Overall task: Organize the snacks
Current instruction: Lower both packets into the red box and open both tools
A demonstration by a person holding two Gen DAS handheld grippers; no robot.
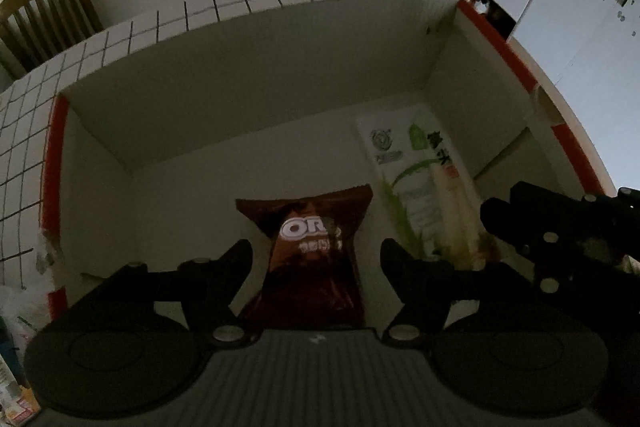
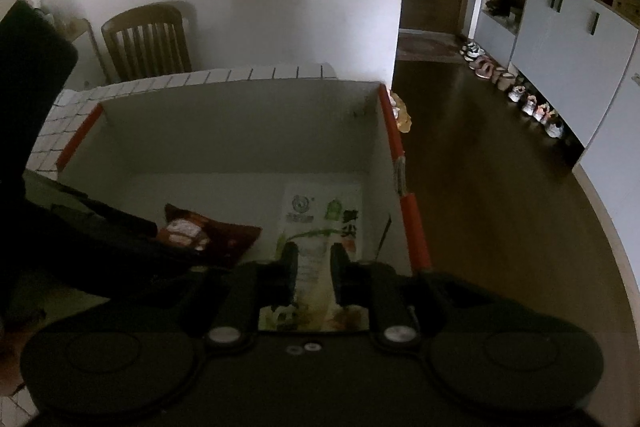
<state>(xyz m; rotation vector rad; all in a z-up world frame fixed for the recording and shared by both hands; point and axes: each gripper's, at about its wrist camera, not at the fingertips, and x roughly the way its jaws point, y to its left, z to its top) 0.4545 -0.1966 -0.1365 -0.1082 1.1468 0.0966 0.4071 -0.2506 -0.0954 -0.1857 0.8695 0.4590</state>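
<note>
A white cardboard box (image 1: 256,99) with red-edged flaps stands open on the tiled table. A brown Oreo packet (image 1: 316,259) lies on its floor. My left gripper (image 1: 316,255) is open, one finger on each side of the packet, not pinching it. A white and green snack packet (image 1: 420,171) lies to the right of it in the box. My right gripper (image 2: 314,263) hangs over the white and green packet (image 2: 324,223) with its fingers a narrow gap apart, not clamped on it. The Oreo packet (image 2: 208,231) shows at left, under the left gripper.
The white tiled table (image 1: 120,43) carries the box. A wooden chair (image 2: 146,43) stands behind the table by the wall. To the right is dark floor (image 2: 480,167) with a row of shoes (image 2: 532,103) along white cabinets. Some packaging (image 1: 16,387) lies at the near left.
</note>
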